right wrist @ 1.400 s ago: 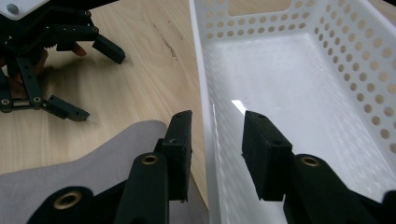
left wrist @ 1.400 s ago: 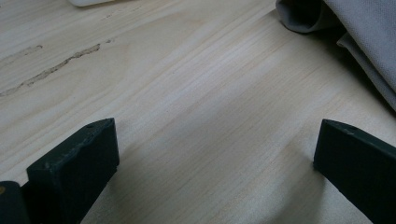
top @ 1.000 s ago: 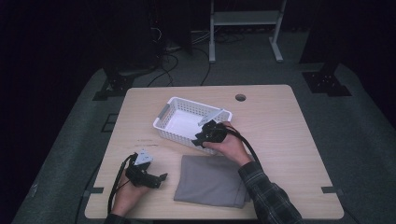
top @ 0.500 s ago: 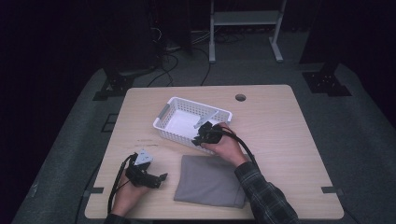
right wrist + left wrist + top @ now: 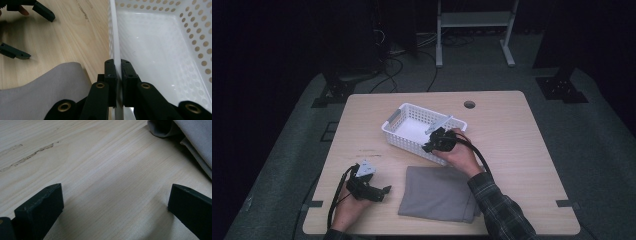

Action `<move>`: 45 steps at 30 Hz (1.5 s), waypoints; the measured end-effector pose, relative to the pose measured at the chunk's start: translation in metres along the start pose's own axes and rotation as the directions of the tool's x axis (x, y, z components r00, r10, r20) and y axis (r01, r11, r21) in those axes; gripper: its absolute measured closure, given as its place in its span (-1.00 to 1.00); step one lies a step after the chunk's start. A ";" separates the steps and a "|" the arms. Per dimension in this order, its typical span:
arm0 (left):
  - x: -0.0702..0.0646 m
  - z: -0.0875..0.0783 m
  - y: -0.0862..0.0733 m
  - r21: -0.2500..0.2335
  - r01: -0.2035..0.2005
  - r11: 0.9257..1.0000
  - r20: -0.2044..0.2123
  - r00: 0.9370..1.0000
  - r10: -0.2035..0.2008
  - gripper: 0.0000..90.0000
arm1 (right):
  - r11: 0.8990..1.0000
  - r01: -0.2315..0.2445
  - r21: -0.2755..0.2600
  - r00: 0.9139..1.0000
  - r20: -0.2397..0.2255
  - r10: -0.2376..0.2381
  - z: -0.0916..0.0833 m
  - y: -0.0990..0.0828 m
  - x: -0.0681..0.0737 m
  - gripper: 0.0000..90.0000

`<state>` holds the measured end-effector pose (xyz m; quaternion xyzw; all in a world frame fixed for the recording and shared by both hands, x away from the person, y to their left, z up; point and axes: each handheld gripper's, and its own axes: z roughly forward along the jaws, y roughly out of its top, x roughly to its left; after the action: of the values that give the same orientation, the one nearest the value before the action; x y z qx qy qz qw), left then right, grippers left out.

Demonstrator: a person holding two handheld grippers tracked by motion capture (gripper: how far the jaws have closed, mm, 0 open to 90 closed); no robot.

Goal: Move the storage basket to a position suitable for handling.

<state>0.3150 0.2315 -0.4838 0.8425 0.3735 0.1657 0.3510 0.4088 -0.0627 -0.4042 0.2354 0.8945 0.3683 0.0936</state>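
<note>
High view, desk: a light wooden desk [image 5: 512,145] carries a white perforated plastic basket [image 5: 412,131], set aslant near the middle, and a folded grey cloth [image 5: 439,192] near the front edge.
High view, right tool [image 5: 432,145]: it sits at the basket's near long wall, the hand [image 5: 459,155] behind it, the plaid sleeve [image 5: 499,210] running in from the lower right, forearm angled up and left.
High view, left tool [image 5: 382,191]: low on the desk, left of the cloth, hand [image 5: 349,207] resting, the grey three-cornered plate on top.
Left gripper view, left tool [image 5: 115,202]: jaws wide apart, released, nothing between them (just bare wood); the cloth's folded edge [image 5: 190,140] lies ahead at upper right, apart from the jaws.
Right gripper view, right tool [image 5: 118,65]: jaws have just been closing and now stand clenched on the basket's thin white rim [image 5: 113,37], one jaw outside the wall, one inside.
Right gripper view, surroundings: the basket floor looks empty; the cloth [image 5: 42,87] lies at lower left; the other tool [image 5: 27,32] stands open farther off.
Step in hand: judging by the grip, securing the basket by its wall.
Next move: probably dragging or lifting the basket; it calls for a firm pinch, as the thin wall could flex or slip.
</note>
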 end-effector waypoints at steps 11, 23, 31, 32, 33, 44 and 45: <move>0.000 0.000 0.000 0.001 -0.001 1.000 0.000 1.000 0.001 -1.00 | 1.000 -0.024 -0.013 0.999 0.042 0.025 -0.027 -0.010 -0.015 0.88; 0.000 0.000 0.000 0.001 -0.001 1.000 -0.001 1.000 0.001 -1.00 | 0.998 -0.053 -0.017 0.995 0.080 0.055 -0.051 -0.024 -0.032 0.88; 0.000 0.000 0.000 0.002 -0.001 1.000 -0.002 1.000 0.001 -1.00 | 0.997 -0.076 -0.028 0.991 0.106 0.078 -0.067 -0.040 -0.045 0.88; 0.000 0.000 0.000 0.002 -0.001 1.000 -0.002 1.000 0.001 -1.00 | 0.996 -0.084 -0.028 0.990 0.109 0.086 -0.069 -0.042 -0.047 0.88; 0.000 0.000 0.000 0.002 0.000 1.000 -0.002 1.000 0.000 -1.00 | 0.996 -0.084 -0.030 0.990 0.110 0.086 -0.071 -0.045 -0.048 0.88; 0.000 0.000 0.000 0.002 0.000 1.000 -0.003 1.000 0.000 -1.00 | 0.992 -0.125 -0.030 0.981 0.146 0.128 -0.096 -0.072 -0.058 0.88; 0.000 0.000 0.000 0.002 0.000 1.000 -0.004 1.000 0.000 -1.00 | 0.991 -0.130 -0.030 0.980 0.149 0.133 -0.097 -0.074 -0.059 0.88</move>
<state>0.3152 0.2318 -0.4836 0.8426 0.3742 0.1669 0.3494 0.4006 -0.1970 -0.3871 0.3200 0.8637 0.3639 0.1386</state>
